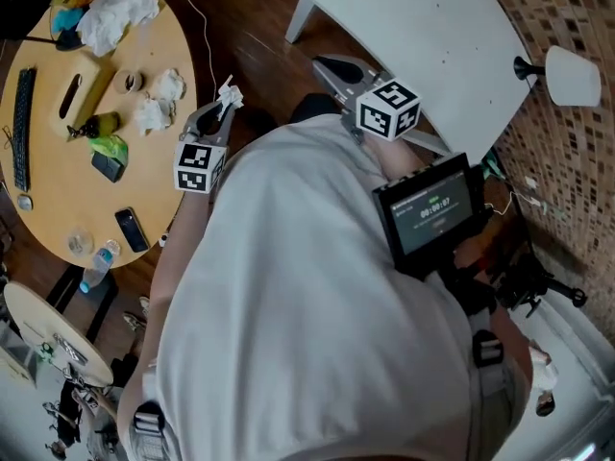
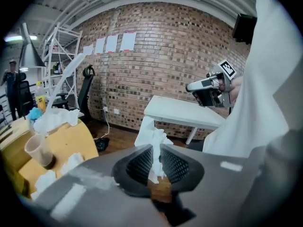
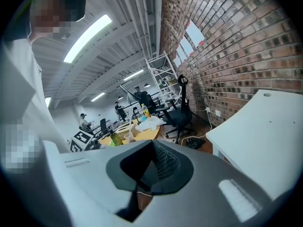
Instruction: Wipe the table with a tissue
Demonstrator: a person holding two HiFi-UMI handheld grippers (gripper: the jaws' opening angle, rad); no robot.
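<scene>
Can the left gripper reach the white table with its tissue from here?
Probably yes. The left gripper, shut on the tissue, points at the white table with only bare floor between; the right gripper near the table's edge sits off to the side.

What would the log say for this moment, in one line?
left gripper: shut on tissue | right gripper: shut, empty | round table: tissue not touching it
</scene>
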